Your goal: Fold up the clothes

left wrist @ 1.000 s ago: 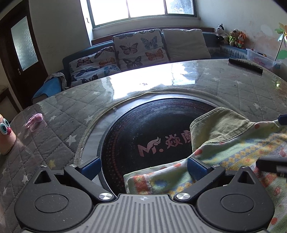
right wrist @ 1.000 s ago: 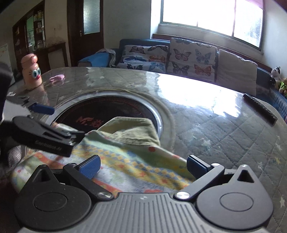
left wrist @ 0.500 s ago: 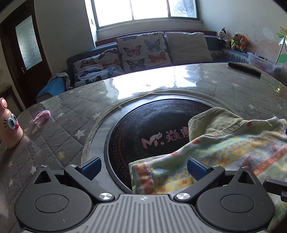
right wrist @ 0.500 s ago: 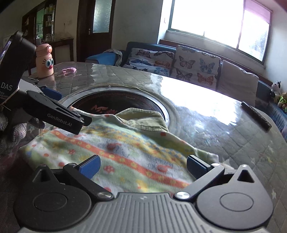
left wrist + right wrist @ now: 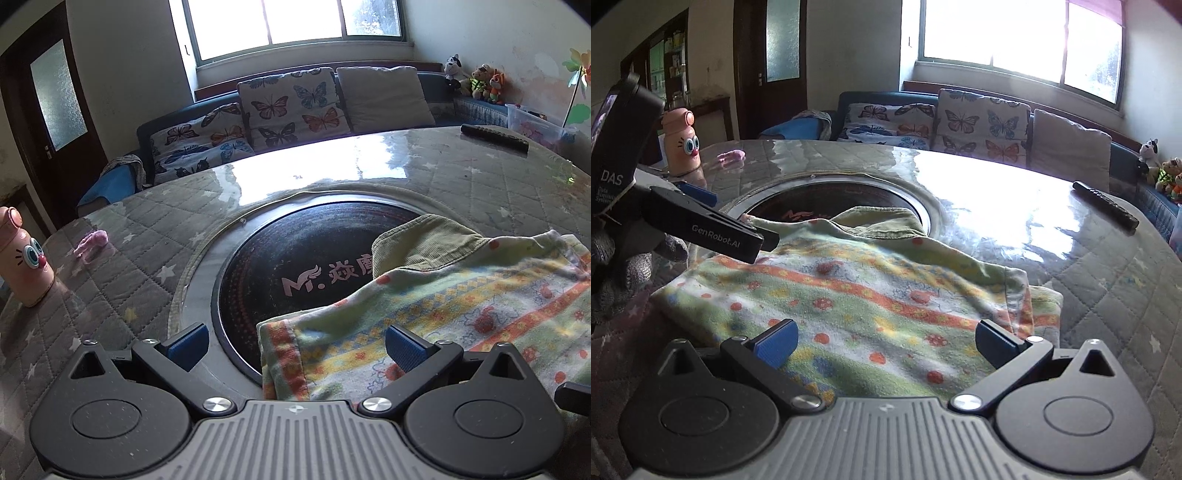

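Both hand-held grippers (image 5: 293, 345) (image 5: 884, 343) wide apart

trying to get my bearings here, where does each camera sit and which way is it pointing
Left wrist: on the left gripper, low over the table, facing the window and sofa; its open blue fingers frame the garment's left edge.
Right wrist: on the right gripper, open above the garment, facing the sofa; the left gripper and a gloved hand show at left.
Shared: garment, pink bottle, remote.
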The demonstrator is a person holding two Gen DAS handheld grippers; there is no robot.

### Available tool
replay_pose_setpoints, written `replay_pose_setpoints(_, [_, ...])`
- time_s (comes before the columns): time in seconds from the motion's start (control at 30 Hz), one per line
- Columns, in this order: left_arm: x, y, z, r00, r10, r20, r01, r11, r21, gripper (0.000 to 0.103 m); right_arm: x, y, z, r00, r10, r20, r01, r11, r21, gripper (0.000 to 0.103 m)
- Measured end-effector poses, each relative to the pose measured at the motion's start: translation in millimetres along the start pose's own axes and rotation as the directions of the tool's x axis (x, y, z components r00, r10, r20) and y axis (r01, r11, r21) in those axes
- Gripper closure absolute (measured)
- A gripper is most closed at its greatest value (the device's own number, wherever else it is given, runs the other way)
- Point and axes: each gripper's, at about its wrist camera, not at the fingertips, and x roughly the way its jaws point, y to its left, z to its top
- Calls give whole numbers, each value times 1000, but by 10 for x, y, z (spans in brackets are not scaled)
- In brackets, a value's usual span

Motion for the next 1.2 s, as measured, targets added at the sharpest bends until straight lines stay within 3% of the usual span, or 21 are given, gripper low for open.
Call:
replay_pose_setpoints(0.7, [-125, 147, -248, 999, 28, -40, -31, 998, -56, 0, -79, -283, -230, 999, 40, -16, -37, 987, 158, 0])
replay_pose_setpoints(0.93, [-251, 340, -406, 999, 32, -34, -36, 992, -118, 0, -132, -107, -136, 999, 34, 10, -34, 997, 76, 0])
replay_pose_setpoints(1.2, [-341, 487, -586, 999, 43, -10, -44, 989, -141, 0, -94, 275, 19, 994, 106, 16, -105, 992, -67, 0])
